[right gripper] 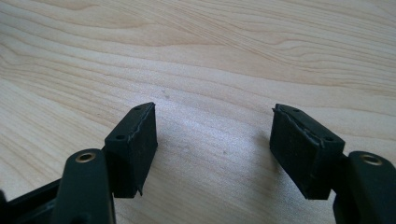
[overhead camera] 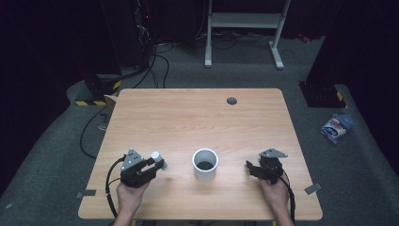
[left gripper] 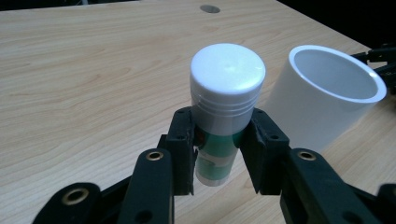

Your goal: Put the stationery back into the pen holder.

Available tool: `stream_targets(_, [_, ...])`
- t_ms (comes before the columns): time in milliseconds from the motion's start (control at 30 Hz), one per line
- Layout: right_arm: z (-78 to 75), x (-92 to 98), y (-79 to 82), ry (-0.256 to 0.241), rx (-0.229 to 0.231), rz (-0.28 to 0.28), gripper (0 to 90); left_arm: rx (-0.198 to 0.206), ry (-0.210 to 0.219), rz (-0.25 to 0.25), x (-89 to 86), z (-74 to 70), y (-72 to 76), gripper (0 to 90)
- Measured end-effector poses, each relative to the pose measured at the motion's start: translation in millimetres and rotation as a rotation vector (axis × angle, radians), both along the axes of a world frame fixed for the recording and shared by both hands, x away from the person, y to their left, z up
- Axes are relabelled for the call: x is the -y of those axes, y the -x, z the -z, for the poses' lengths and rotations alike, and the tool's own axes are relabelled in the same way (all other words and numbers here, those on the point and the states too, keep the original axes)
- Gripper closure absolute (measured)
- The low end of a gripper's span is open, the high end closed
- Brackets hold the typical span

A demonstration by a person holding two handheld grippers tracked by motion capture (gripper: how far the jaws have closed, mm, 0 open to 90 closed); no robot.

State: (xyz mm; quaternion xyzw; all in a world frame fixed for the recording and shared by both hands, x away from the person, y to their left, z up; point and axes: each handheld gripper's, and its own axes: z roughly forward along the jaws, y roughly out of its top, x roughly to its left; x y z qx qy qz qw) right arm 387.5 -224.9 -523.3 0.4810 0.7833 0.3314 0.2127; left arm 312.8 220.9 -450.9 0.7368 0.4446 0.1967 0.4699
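Though gripper-clamped (left gripper: 217,149), bottle (left gripper: 219,112) base hidden

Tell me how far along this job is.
Done: the left hand-held gripper has clamped the white-capped green tube. In hand: it holds the tube left of the white cup. Left: the tube is not yet in the cup. The right hand-held gripper waits open over the table.

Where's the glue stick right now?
In the high view the glue stick sits at the table's near left, clamped in the left tongs, just left of the white cup.
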Motion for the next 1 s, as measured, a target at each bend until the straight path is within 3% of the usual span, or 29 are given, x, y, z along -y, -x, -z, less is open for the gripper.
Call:
stream_targets(533, [0.0,-0.1,0.3,0.001,-0.004,-0.002,29.9,0.006,0.006,0.063,16.8,-15.8,-8.5,65.2])
stream_targets(767, [0.0,-0.1,0.3,0.000,-0.005,-0.002,29.9,0.006,0.031,0.086,22.5,-23.6,-10.0,65.3])
stream_targets(900, [0.1,0.0,0.2,0.002,-0.003,-0.004,29.8,0.014,0.014,0.107,26.4,-31.2,-12.6,65.2])
stream_targets(1000, [0.2,0.1,-0.2,0.003,-0.001,-0.004,29.7,0.016,0.028,0.120,29.3,-38.3,-15.1,65.3])
